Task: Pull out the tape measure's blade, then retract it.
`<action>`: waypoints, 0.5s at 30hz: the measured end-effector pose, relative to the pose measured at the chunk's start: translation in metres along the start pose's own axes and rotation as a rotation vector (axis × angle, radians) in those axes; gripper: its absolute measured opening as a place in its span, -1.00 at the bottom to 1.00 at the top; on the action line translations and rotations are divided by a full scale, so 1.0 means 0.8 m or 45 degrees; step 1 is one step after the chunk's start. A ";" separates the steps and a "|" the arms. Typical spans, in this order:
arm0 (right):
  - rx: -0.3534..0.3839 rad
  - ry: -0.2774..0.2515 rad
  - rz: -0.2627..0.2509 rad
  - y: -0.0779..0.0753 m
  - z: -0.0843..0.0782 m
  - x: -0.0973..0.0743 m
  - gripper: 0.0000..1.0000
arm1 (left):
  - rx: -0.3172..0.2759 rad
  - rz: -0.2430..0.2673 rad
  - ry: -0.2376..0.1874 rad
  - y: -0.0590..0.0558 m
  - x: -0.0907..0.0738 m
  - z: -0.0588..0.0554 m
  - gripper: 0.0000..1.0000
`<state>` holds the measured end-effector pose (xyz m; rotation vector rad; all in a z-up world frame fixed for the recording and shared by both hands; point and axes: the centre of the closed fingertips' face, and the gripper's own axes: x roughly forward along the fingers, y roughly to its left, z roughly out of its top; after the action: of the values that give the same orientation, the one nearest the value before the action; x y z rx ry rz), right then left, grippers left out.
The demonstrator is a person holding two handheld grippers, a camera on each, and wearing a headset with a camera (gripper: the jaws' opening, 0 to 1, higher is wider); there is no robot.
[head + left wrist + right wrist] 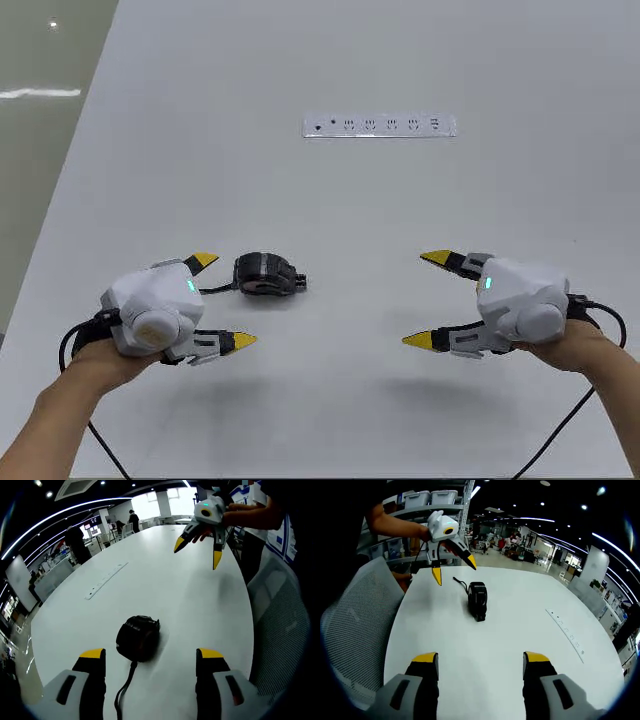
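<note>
Black tape measure lies on white worktop, left of centre, just ahead of left tool. Left tool wide, empty. Right tool well apart, wide, empty.

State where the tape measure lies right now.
In the head view the tape measure lies on the white table, left of centre, right in front of the open left hand-held gripper and well short of the power strip.

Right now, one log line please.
left gripper open | right gripper open | tape measure on table, untouched | blade in
</note>
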<state>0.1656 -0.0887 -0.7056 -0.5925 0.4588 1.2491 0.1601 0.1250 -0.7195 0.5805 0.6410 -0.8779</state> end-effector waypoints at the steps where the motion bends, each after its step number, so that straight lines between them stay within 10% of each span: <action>1: -0.001 -0.002 0.004 0.000 0.001 0.002 0.39 | 0.007 -0.004 0.005 0.001 0.002 0.000 0.39; 15: -0.033 -0.022 0.040 -0.010 0.012 0.024 0.29 | 0.082 -0.052 0.048 0.013 0.015 0.003 0.27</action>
<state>0.1786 -0.0697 -0.7088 -0.5979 0.4397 1.2905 0.1752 0.1222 -0.7244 0.6452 0.6623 -0.9306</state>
